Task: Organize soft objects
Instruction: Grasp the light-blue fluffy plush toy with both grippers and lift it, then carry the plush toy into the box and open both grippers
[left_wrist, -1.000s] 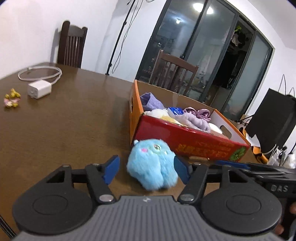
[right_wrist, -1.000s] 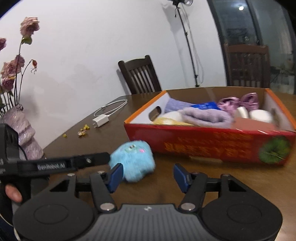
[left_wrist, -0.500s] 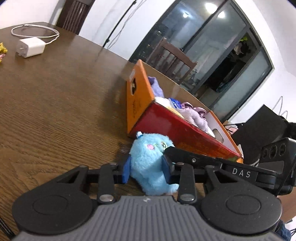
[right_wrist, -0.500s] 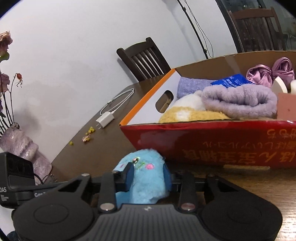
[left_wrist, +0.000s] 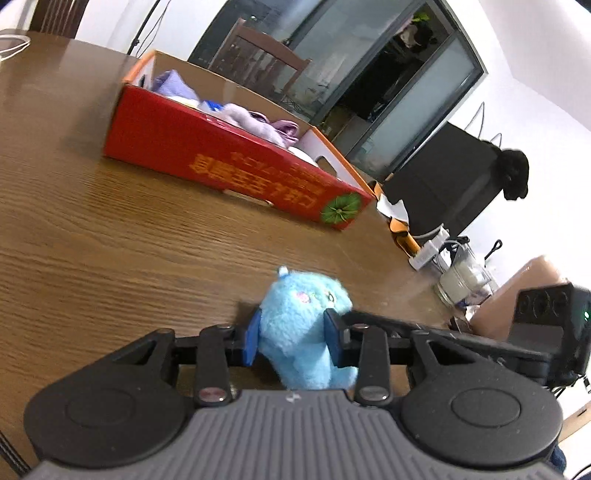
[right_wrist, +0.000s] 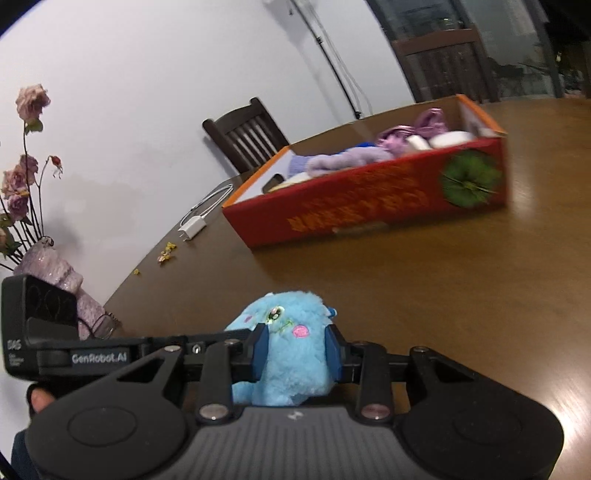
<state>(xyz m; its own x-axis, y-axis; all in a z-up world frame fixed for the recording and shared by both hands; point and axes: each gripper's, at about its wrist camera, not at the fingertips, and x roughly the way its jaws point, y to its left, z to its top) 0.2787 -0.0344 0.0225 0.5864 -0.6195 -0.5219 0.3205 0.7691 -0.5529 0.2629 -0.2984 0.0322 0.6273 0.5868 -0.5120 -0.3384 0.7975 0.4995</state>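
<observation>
A fluffy blue plush toy (left_wrist: 304, 325) is squeezed between the blue pads of my left gripper (left_wrist: 293, 341). My right gripper (right_wrist: 295, 352) is shut on the same blue plush toy (right_wrist: 288, 354) from the other side. Both hold it above the brown wooden table (left_wrist: 110, 251), well back from the red and orange cardboard box (left_wrist: 229, 170). The box (right_wrist: 369, 206) holds purple towels, a blue packet and white and yellow soft things.
A white charger with cable (right_wrist: 194, 227) and small yellow bits (right_wrist: 166, 253) lie on the table near the wall. A pink vase of flowers (right_wrist: 55, 273) stands at the left. A dark chair (right_wrist: 245, 134) is behind the box. A glass jar (left_wrist: 463, 280) sits past the table edge.
Both grippers closed on the blue plush beside the box, then carried it up and back, away from the box. The box now looks farther away in both views.
</observation>
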